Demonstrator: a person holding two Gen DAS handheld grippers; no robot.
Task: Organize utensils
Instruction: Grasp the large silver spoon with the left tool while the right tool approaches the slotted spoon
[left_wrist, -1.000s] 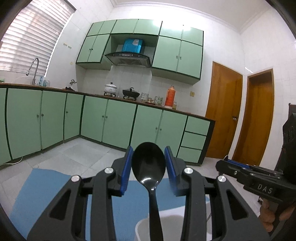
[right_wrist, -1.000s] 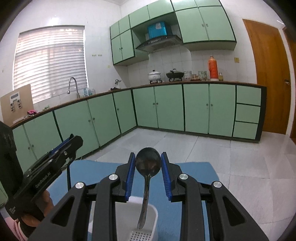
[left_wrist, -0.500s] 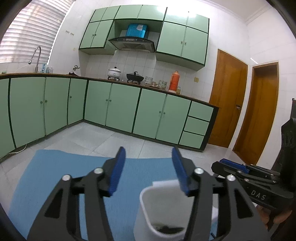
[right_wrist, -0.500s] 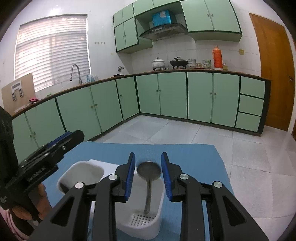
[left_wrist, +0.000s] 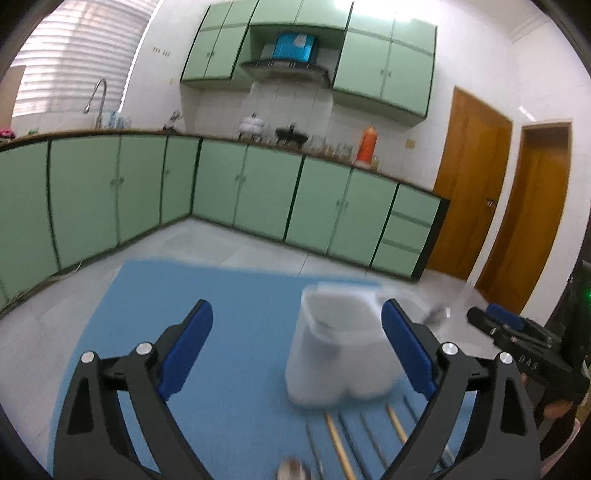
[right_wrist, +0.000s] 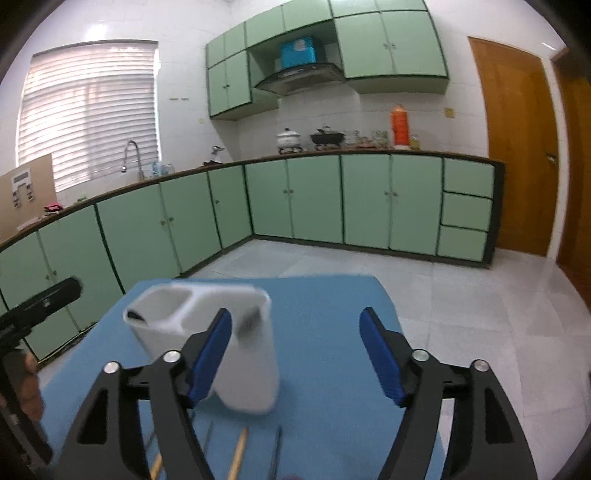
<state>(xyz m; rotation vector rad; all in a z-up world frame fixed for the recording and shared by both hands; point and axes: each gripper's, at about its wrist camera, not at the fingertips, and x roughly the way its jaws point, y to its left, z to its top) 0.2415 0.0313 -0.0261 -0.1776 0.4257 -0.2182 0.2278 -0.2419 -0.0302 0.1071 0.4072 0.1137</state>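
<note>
Both grippers were empty with their jaws spread wide. In the left wrist view the left gripper (left_wrist: 295, 354) hung over the blue table mat (left_wrist: 229, 302), and the white plastic two-compartment utensil caddy (left_wrist: 338, 347) stood lower right of centre, just inside the right-hand blue pad. In the right wrist view the right gripper (right_wrist: 295, 354) faced the same caddy (right_wrist: 207, 332), which sat left of centre, partly behind the left-hand pad.

The remaining utensils, wooden chopsticks (left_wrist: 338, 443) and thin metal ones (left_wrist: 369, 439), lay flat on the mat at the bottom of the frame, in front of the caddy; the right view showed them too (right_wrist: 238, 454). A good next pick would probably mean tipping a gripper down over one stick, centring it between the pads, and closing near its middle so it does not pivot.

A second earlier each gripper had pinched a spoon upright above the caddy; half a second earlier the left had already let go while the right was lowering its spoon in. By this moment both spoons were released, something dark showed at the rim of each compartment, and both grippers had drawn back.
</note>
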